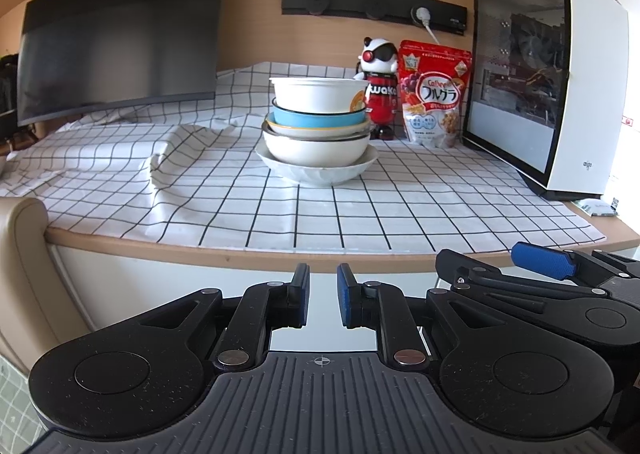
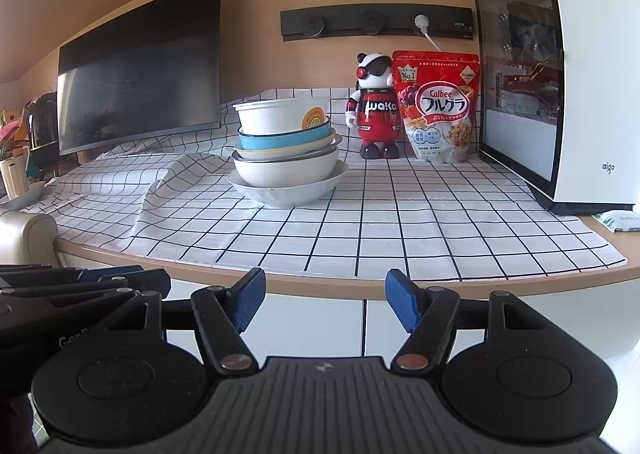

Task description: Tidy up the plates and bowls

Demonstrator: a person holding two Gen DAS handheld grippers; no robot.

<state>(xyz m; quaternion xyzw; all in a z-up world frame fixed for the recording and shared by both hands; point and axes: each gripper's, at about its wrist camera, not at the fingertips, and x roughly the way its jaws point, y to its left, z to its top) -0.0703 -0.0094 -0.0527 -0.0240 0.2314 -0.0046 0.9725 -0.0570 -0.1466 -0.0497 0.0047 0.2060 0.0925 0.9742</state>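
"Calbee", "No.1" — cereal bag [image 2: 437,105]; "aigo" — white case [image 2: 592,93]; perhaps "waka" — figurine [image 2: 375,109].

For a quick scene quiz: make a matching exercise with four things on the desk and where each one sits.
Things:
1. white tub
2. blue bowl
3. cereal bag
4. robot figure

Places:
A. beside the computer case
B. top of the stack
C. directly under the tub
D. between the stack and the bag

Pairs: 1-B, 2-C, 3-A, 4-D

Black claw [image 1: 322,296], blue ribbed pads [image 2: 250,304], silver rivets.
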